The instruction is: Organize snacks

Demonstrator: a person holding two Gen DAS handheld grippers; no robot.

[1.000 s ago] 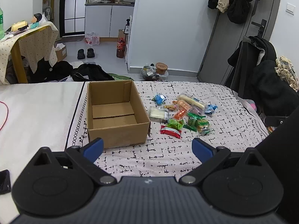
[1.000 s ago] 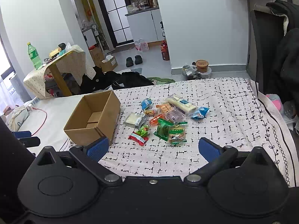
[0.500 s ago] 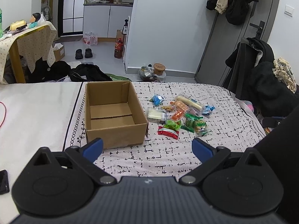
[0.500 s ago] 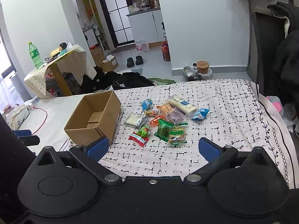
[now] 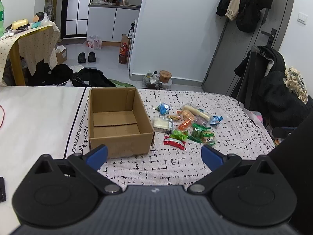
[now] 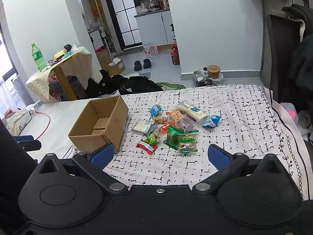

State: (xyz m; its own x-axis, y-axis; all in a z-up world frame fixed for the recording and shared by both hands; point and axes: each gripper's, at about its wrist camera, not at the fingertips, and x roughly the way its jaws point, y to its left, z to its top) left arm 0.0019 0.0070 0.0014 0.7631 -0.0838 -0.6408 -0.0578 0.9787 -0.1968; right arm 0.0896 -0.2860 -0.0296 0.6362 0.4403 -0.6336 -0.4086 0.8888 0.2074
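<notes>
Hovering: left gripper [image 5: 154,154], right gripper [image 6: 160,154], jaws wide, empty.

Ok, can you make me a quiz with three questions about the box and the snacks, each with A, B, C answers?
1. Where do the snacks lie?
A. inside the box
B. on the bedcover beside the box
C. on the floor

2. What colour are the gripper pads?
A. blue
B. red
C. yellow

3. What is in the cardboard box?
A. snacks
B. a bottle
C. nothing

Answers:
1. B, the packets sit in a heap on the patterned bedcover, to the box's right.
2. A, the pads on the left gripper and the right gripper are blue, and both sets of jaws stand wide apart.
3. C, its bare bottom flaps show.
</notes>
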